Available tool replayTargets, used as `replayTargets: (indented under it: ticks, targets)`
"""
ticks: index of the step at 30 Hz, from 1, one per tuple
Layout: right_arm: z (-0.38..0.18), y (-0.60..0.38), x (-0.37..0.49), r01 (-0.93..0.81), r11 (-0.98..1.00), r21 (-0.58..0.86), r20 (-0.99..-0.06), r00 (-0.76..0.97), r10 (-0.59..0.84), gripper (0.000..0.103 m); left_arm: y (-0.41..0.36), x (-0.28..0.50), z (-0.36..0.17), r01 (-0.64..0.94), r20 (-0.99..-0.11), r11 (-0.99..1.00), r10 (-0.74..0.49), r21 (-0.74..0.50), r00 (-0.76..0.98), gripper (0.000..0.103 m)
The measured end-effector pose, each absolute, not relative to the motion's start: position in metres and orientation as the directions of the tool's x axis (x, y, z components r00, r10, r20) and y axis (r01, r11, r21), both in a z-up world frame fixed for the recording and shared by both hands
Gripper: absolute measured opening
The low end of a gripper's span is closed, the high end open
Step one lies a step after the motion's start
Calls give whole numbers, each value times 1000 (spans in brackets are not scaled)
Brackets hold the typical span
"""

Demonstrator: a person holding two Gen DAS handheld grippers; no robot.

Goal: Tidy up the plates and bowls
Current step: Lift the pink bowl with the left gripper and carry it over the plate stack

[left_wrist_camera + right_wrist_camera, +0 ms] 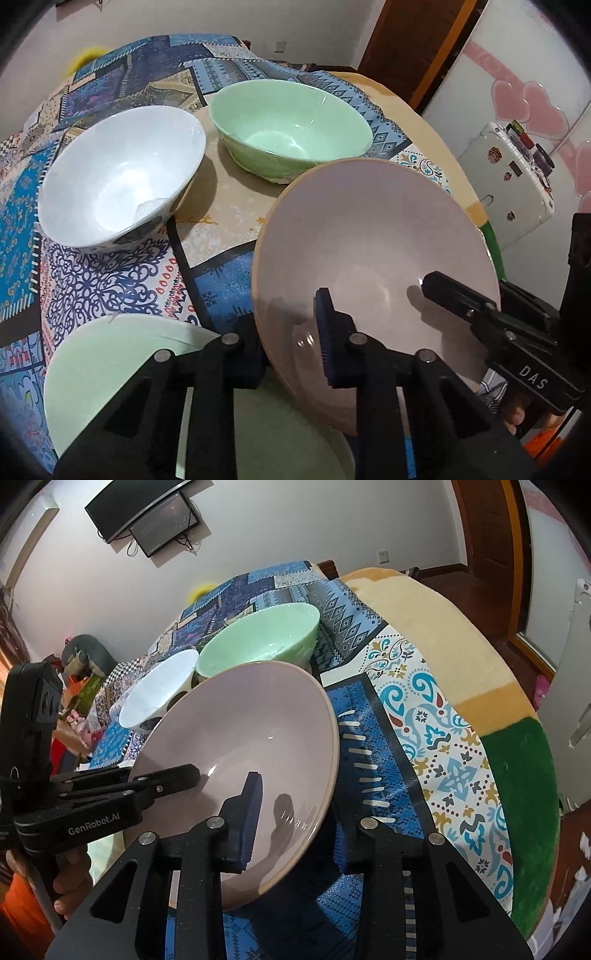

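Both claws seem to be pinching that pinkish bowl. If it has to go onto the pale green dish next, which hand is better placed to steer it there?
Probably the left gripper: it clamps the pink bowl rim right beside the pale green dish. The right gripper clamps the opposite rim, farther away.

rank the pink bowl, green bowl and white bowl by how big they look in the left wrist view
1. pink bowl, though it is nearest the camera
2. green bowl and white bowl look alike; not ranked
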State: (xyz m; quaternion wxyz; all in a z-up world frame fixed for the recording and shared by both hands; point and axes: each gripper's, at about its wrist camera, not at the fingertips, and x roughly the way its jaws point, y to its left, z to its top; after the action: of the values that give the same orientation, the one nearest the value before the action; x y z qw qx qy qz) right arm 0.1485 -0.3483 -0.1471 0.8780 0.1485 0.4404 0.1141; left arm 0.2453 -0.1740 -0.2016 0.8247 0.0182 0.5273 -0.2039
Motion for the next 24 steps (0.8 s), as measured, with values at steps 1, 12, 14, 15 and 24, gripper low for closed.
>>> replayTargets:
  ticks: [1, 12, 14, 15, 24]
  targets:
    - [-146, -349, 148, -68, 929, 364, -737, 588, 332, 30, -173, 244, -201, 355, -876, 916, -320, -188, 360, 22]
    - [-115, -341, 137, -81, 931, 355, -688, 652, 319, 22, -161, 225, -166, 358, -829, 909, -362, -213, 426, 22]
    - [-110, -337, 134, -87, 932, 353, -682, 658, 320, 22, -157, 219, -159, 354, -822, 910, -364, -215, 437, 22]
    - [-108, -335, 133, -90, 932, 350, -680, 660, 319, 22, -155, 218, -155, 352, -819, 910, -366, -217, 441, 22]
    - [-90, -301, 124, -156, 928, 339, -650, 674, 351, 20, -121, 190, -130, 316, -795, 925, -351, -212, 495, 21]
